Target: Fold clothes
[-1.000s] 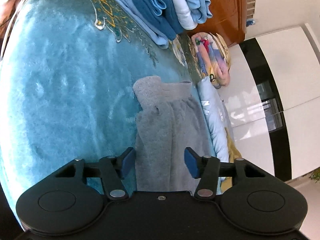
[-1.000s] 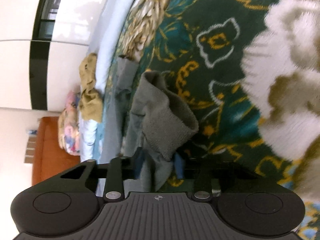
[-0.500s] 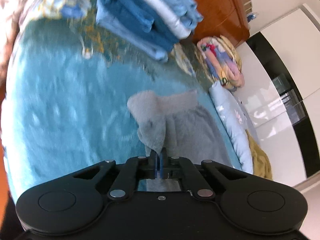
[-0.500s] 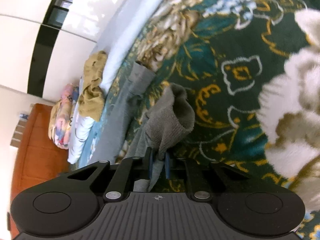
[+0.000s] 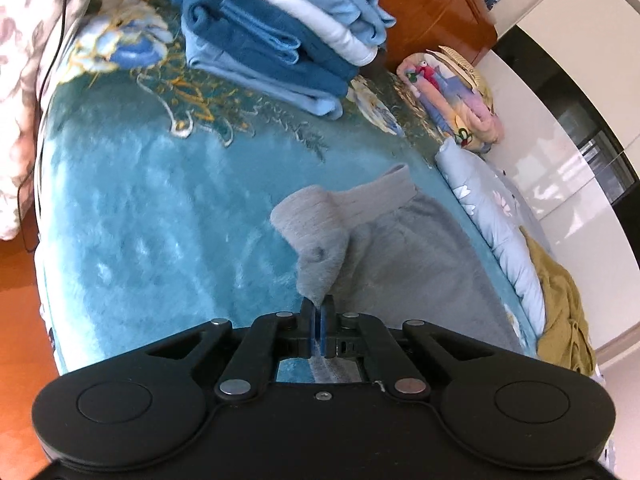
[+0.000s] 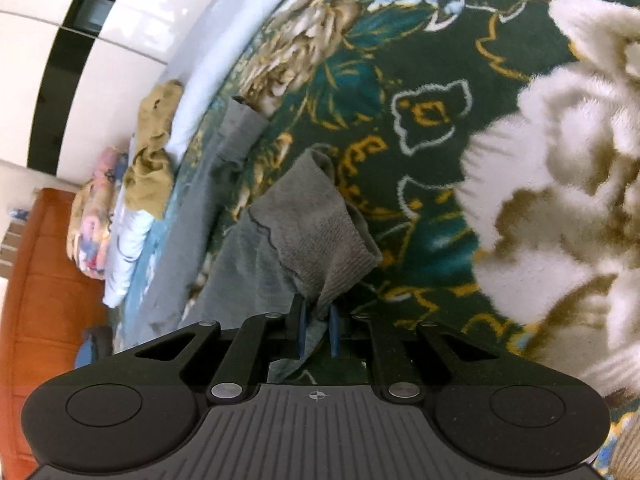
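Left tongs (image 5: 319, 322): pads pressed together, pinching a raised fold of the grey garment (image 5: 400, 256) near its ribbed band. The fabric peaks up from the pads; the rest lies flat on the bed.

Right tongs (image 6: 317, 330): drawn nearly together, pinching a bunch of the same garment (image 6: 316, 236) at a ribbed cuff or hem. The cloth is lifted into a hump above the pads, with a loose tail hanging between them.

Garment location: spread on the blanket (image 5: 152, 216), teal in the left view and dark green with gold and cream floral pattern in the right view, close to the far edge of the bed.

Other items: folded blue stack (image 5: 280, 36) well apart from the garment, near the wooden headboard (image 5: 432, 4); light blue quilt (image 5: 500, 232) just beside the garment; olive cloth (image 5: 560, 312) and a rolled patterned blanket (image 5: 452, 100) along the same edge.
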